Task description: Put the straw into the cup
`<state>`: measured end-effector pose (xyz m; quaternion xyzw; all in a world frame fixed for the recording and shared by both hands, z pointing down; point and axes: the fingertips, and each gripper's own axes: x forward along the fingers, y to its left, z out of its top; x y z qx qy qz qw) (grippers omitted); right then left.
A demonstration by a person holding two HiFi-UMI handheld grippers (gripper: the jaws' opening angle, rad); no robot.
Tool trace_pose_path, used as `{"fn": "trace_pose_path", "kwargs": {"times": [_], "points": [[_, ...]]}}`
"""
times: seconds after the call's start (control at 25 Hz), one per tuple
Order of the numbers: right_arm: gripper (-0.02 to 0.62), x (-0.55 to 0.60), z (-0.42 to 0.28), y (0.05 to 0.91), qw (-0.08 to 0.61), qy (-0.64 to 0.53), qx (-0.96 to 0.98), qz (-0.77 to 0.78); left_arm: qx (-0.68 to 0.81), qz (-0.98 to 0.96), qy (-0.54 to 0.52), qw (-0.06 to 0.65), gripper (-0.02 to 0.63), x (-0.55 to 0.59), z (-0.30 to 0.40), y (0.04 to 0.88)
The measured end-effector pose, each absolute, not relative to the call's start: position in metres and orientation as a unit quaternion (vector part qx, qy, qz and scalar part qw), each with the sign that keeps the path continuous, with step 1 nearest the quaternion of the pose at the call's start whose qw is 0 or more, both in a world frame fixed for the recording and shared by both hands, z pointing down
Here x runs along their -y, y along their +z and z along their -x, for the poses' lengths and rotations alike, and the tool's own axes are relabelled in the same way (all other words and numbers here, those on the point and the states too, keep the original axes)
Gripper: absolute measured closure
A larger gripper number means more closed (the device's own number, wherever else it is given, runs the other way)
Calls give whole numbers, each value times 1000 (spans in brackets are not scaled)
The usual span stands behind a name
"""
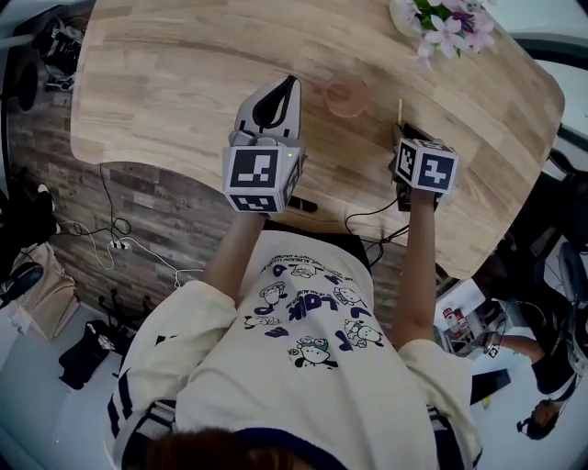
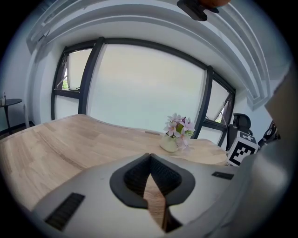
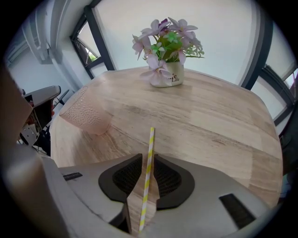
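A clear pink cup (image 1: 346, 95) stands on the wooden table (image 1: 165, 83), between and just beyond my two grippers. In the right gripper view the cup (image 3: 86, 114) is ahead to the left, tilted by the lens. My right gripper (image 1: 401, 133) is shut on a yellow-and-white striped straw (image 1: 400, 110), which sticks out past the jaws. The straw (image 3: 150, 142) rises between the pads of the right gripper (image 3: 148, 157). My left gripper (image 1: 292, 81) is left of the cup, shut with nothing in it; its tips (image 2: 149, 155) touch over bare wood.
A white vase of pink flowers (image 1: 441, 23) stands at the table's far right, also seen as the vase (image 3: 166, 74) and vase (image 2: 170, 142). Black cables (image 1: 367, 216) hang off the near table edge. Office chairs and clutter surround the table on the floor.
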<state>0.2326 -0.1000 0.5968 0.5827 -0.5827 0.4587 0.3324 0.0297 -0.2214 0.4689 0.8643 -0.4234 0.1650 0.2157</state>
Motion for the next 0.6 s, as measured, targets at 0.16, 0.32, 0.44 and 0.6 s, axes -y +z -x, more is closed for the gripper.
{"fn": "trace_pose_path", "kwargs": {"times": [0.16,0.32,0.44,0.6], "points": [[520,98,-231,602,343,465,580,-574,418,-866,166,219,574,224,-30,473],[529,98,-233,603,355,462,581,-568,417,-865,166,223,575,227,-29,475],[546,98,-232,605,360,462,584,-563,418,-865,165,225,575,228,-27,476],[560,98,-230,606,367,461,583,-560,420,-863,166,228,575,228,-25,479]]}}
